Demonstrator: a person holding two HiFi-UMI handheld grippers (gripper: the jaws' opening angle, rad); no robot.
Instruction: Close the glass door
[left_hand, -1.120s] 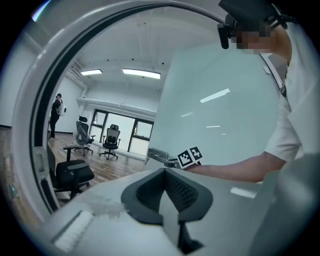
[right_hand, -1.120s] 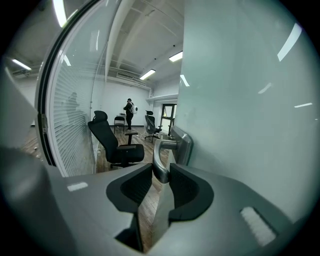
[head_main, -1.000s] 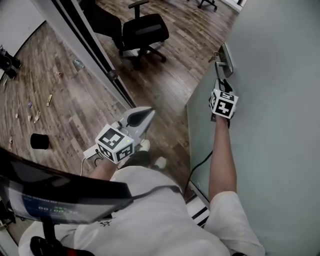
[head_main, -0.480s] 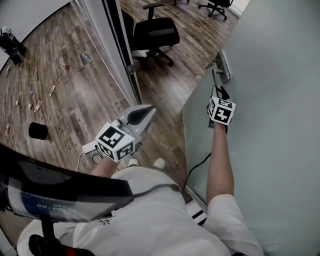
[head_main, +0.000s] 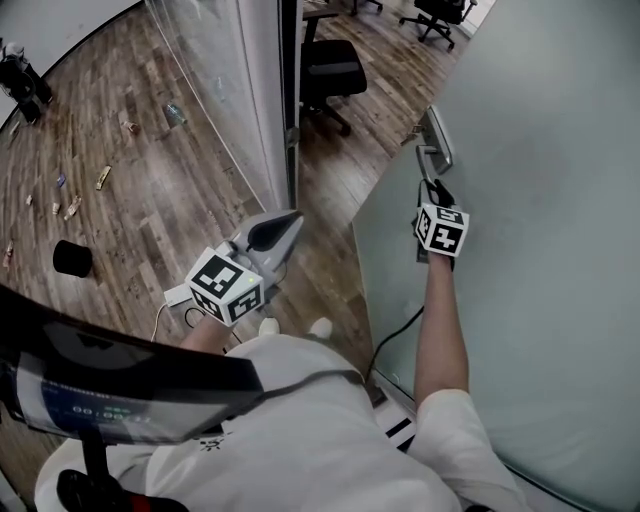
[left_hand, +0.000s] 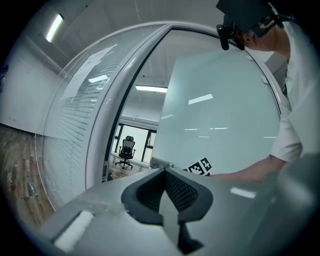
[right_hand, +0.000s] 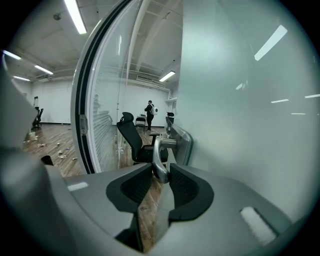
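the pale frosted glass door (head_main: 540, 200) stands ajar, its free edge near the dark door frame (head_main: 290, 90). the right gripper (right_hand: 160, 174) has its fingers clamped on the door's curved silver lever handle (right_hand: 157, 155). the left gripper (left_hand: 164, 172), short of that frame, has its fingers pressed together on nothing.

grippers (head_main: 285, 222) (head_main: 430, 188): 2 | glass door (head_main: 540, 250): 1 — handle (head_main: 425, 160): 1 | office chairs (head_main: 330, 70) (head_main: 440, 15): 2

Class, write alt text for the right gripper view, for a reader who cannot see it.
The right gripper is clamped on the metal handle of a frosted glass door that fills the right side. To the left stands the dark door frame, and through the gap a black office chair is visible.
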